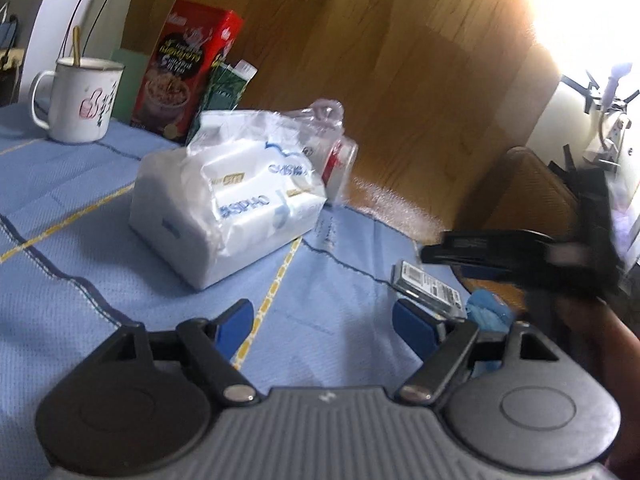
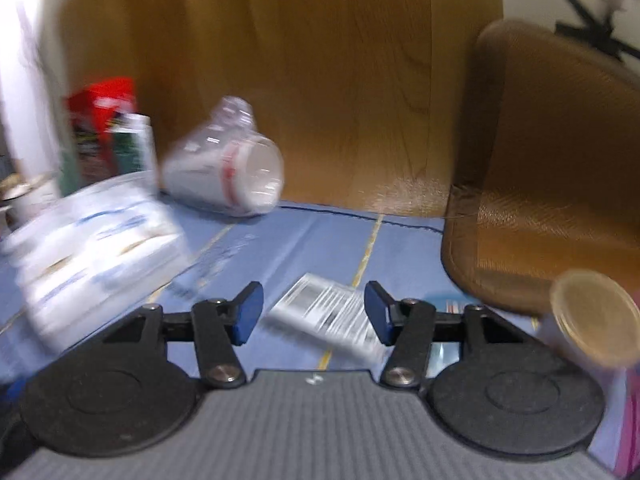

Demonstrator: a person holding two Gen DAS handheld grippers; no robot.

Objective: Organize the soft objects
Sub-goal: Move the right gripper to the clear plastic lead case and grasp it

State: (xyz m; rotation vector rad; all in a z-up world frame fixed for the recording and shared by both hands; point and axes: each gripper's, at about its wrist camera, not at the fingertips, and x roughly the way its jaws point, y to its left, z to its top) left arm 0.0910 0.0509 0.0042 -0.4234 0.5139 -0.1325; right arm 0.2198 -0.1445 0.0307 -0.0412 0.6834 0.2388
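A white tissue pack (image 1: 228, 200) with blue print lies on the blue cloth (image 1: 80, 216), ahead and left of my left gripper (image 1: 324, 320). That gripper is open and holds nothing. A small flat packet (image 1: 428, 286) with a barcode lies ahead of its right finger, next to a crumpled blue thing (image 1: 488, 306). In the right wrist view, my right gripper (image 2: 314, 312) is open over the same packet (image 2: 324, 316), and its pads do not press on it. The tissue pack (image 2: 96, 248) is blurred to its left. A black finger (image 1: 464, 250) of the right gripper reaches in above the packet.
A stack of clear plastic cups (image 2: 228, 176) lies on its side by the wooden wall (image 2: 320, 60). A white mug (image 1: 80, 100), a red box (image 1: 188, 68) and a green carton (image 1: 226, 88) stand behind. A brown mesh chair back (image 2: 540, 200) and a tan-lidded jar (image 2: 592, 320) are at the right.
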